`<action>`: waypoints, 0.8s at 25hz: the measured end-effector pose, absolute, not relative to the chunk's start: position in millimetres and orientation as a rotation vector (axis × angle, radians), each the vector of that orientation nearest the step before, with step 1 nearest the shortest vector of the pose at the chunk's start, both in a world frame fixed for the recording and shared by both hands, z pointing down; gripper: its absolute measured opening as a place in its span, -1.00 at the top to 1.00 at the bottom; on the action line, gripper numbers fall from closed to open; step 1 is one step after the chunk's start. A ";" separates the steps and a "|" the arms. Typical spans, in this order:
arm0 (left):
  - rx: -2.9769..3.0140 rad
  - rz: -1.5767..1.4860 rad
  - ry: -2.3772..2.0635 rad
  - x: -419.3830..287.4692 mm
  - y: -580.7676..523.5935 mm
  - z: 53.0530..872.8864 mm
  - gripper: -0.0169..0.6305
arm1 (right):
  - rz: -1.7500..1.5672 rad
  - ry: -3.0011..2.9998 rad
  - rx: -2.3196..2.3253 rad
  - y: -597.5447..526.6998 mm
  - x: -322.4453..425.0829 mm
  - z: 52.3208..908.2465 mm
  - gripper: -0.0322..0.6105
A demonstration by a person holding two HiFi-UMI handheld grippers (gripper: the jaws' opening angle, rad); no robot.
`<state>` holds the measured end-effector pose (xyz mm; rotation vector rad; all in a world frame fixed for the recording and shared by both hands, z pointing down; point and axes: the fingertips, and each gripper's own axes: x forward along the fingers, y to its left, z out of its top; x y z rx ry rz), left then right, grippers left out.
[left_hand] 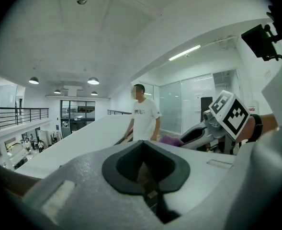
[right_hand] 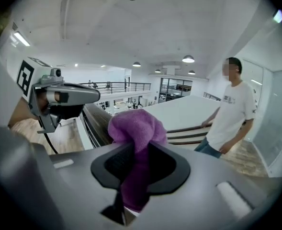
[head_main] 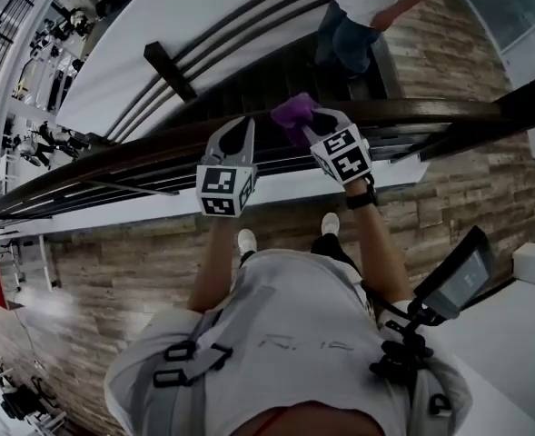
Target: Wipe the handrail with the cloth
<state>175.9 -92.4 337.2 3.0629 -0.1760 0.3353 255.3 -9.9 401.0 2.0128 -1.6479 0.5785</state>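
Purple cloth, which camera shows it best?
The right gripper view: the purple cloth fills its centre, pinched in the right claw. The head view shows it small, at the handrail; the left gripper view shows only a sliver.

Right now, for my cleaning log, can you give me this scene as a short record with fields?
handrail: dark wood, runs across in front of both claws
cloth: purple, bunched, over the handrail; contact unclear
right claw: shut on the cloth
left claw: shut, nothing in it, at the handrail left of the cloth
bystander: person in a white shirt on the stairs beyond the handrail
wiping: no stroke can be judged from these pictures
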 end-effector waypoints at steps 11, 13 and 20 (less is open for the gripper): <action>3.091 0.350 0.101 253.5 -7.7 334.0 0.95 | 0.653 -1.449 2.288 71.0 350.4 397.1 0.63; 3.088 0.345 0.163 270.5 12.9 333.5 0.95 | 0.661 -1.420 2.329 85.9 367.0 397.3 0.63; 3.085 0.329 0.346 330.9 87.6 330.6 0.95 | 0.661 -1.308 2.433 152.4 433.4 394.7 0.63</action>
